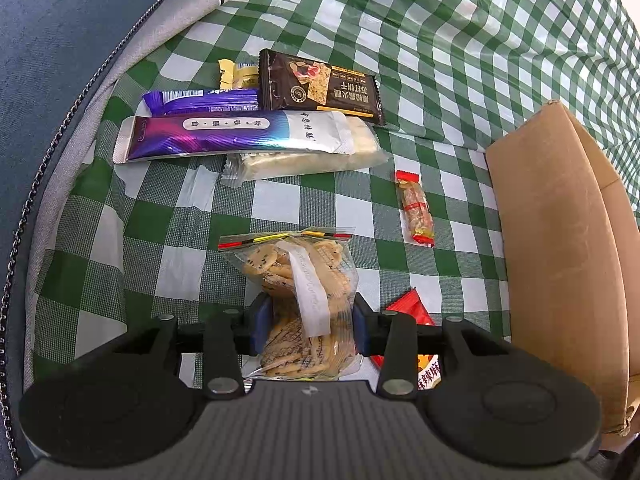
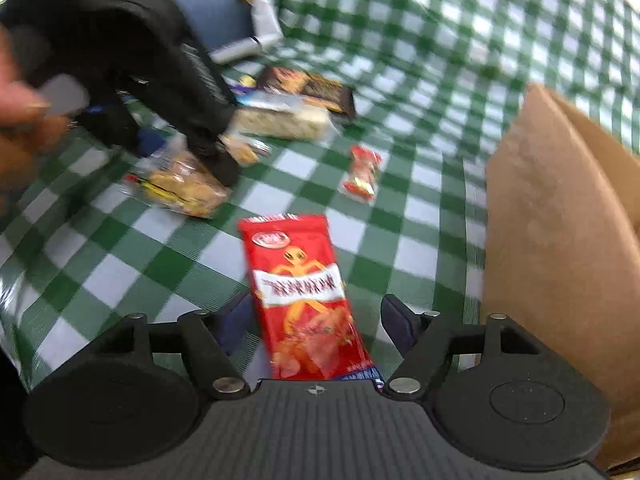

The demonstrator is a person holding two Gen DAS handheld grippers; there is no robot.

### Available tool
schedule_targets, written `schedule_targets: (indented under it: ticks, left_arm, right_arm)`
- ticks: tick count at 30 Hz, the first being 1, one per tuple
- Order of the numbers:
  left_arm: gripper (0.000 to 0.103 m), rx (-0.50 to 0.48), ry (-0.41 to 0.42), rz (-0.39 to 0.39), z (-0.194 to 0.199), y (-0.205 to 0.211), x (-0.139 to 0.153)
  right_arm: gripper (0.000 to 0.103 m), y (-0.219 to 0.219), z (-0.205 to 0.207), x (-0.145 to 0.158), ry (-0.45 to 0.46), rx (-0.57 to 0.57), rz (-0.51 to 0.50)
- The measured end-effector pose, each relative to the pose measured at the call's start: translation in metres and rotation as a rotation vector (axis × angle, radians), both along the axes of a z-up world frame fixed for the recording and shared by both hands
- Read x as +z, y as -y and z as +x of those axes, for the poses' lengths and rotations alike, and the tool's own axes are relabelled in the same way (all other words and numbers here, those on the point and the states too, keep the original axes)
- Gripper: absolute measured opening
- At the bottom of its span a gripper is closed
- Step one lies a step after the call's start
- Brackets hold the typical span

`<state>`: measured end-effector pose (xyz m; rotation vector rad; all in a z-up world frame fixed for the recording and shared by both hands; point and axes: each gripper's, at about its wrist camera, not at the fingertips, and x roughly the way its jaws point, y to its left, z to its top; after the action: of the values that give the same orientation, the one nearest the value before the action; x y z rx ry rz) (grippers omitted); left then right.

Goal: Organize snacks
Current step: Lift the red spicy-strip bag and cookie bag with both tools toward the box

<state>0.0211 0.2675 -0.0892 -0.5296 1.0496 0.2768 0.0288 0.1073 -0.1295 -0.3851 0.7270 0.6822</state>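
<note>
My left gripper [image 1: 310, 324] is shut on a clear bag of cookies [image 1: 300, 276]; both blue pads press its sides just above the green checked cloth. The right wrist view, which is blurred, shows that same left gripper [image 2: 184, 156] and the bag of cookies [image 2: 184, 188] at the left. My right gripper [image 2: 316, 320] is open around a red snack packet [image 2: 304, 300] that lies flat on the cloth. There is a clear gap between the packet and the right pad. A corner of the red snack packet [image 1: 412, 308] shows beside my left gripper.
An open cardboard box [image 1: 560, 260] stands at the right, close to both grippers [image 2: 560, 240]. Behind lie a dark cracker packet [image 1: 320, 84], a purple-silver bar [image 1: 240, 136] and a small red-wrapped sweet [image 1: 416, 208]. A hand [image 2: 20, 120] is at the left edge.
</note>
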Motion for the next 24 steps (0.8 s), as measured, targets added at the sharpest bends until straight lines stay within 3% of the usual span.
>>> schedule_targets:
  ticks: [2, 4, 6, 11, 15, 24]
  left_arm:
    - [0.045, -0.001, 0.0, -0.001, 0.0, 0.0, 0.0]
    - [0.045, 0.0, -0.001, 0.0, 0.0, 0.0, 0.0]
    - [0.045, 0.0, 0.0, 0.001, 0.0, 0.0, 0.0]
    - [0.045, 0.0, 0.002, 0.007, 0.0, 0.001, 0.0]
    - [0.044, 0.001, 0.019, 0.008, -0.001, 0.002, 0.003]
    - [0.044, -0.022, 0.096, 0.047, -0.005, 0.009, 0.019]
  right_arm:
    - [0.076, 0.001, 0.003, -0.002, -0.02, -0.014, 0.014]
    - [0.072, 0.002, 0.006, -0.002, -0.046, -0.013, 0.031]
    - [0.052, 0.002, 0.006, -0.001, -0.058, 0.007, 0.05]
    - [0.041, -0.004, -0.009, 0.001, 0.039, 0.071, -0.002]
    - [0.034, -0.007, -0.022, 0.006, 0.182, 0.097, -0.059]
    - [0.033, 0.001, -0.03, 0.03, 0.333, 0.016, -0.062]
